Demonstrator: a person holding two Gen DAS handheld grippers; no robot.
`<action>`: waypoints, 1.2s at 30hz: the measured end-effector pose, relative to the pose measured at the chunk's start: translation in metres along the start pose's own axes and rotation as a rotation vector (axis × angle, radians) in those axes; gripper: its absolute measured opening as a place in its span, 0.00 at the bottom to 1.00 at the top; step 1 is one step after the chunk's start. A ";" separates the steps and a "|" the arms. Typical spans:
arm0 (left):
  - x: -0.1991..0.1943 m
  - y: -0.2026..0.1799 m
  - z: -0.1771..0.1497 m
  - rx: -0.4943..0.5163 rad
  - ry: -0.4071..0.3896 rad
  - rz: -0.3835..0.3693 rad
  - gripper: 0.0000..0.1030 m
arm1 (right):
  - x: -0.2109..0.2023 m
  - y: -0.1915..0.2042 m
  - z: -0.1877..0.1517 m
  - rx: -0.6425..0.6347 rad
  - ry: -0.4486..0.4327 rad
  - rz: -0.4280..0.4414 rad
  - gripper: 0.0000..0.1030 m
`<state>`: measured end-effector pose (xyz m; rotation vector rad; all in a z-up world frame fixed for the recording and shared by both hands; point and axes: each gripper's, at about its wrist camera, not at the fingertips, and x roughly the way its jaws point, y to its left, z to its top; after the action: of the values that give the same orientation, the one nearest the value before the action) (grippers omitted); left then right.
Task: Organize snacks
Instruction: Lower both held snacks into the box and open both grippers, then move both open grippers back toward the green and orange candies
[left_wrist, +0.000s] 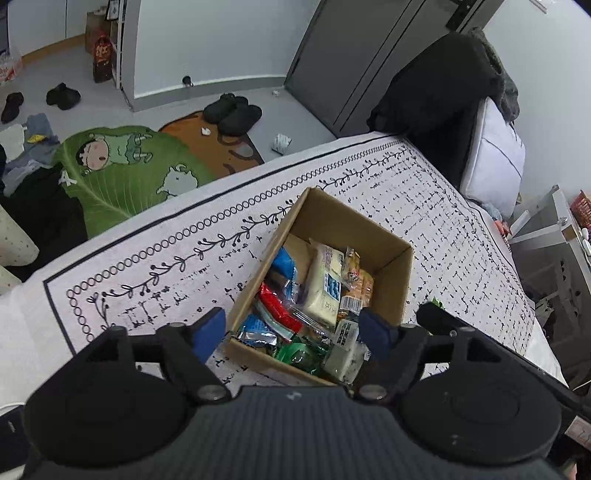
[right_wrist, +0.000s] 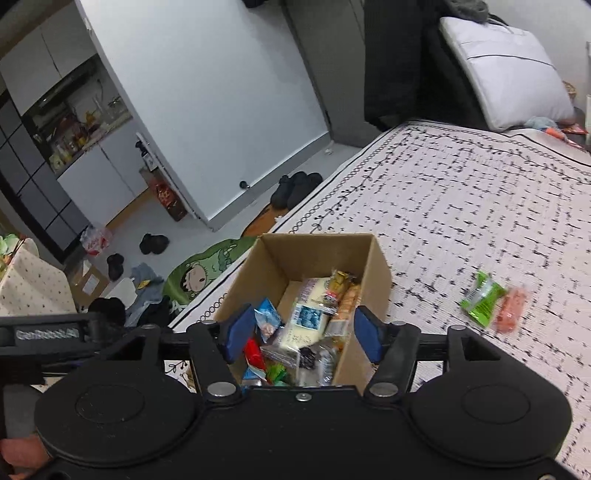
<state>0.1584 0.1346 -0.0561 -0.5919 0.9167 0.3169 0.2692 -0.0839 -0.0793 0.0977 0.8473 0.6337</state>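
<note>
Patterned bedspread as work surface. Cardboard box at edge, collecting snacks, already well filled. Green packet, orange packet loose beside box, awaiting pickup. Left gripper, right gripper above box, spread wide, empty.

Left wrist view: looks steeply down, close above cardboard box at lower centre; floor fills upper left. Right wrist view: close, lower angle over same box. Shared: box, patterned cover, floor.

A patterned bed carries a cardboard box (frame centre), green packet and orange packet at right.
</note>
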 end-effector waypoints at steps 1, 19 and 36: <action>-0.005 -0.001 -0.001 0.003 -0.004 0.001 0.79 | -0.004 -0.001 -0.002 0.002 -0.003 -0.006 0.62; -0.073 -0.022 -0.042 0.092 -0.102 -0.002 0.99 | -0.094 -0.020 -0.034 0.014 -0.150 -0.074 1.00; -0.104 -0.042 -0.086 0.133 -0.144 -0.024 1.00 | -0.152 -0.050 -0.061 0.064 -0.216 -0.114 1.00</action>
<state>0.0636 0.0481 0.0037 -0.4510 0.7853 0.2709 0.1742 -0.2191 -0.0350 0.1719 0.6594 0.4794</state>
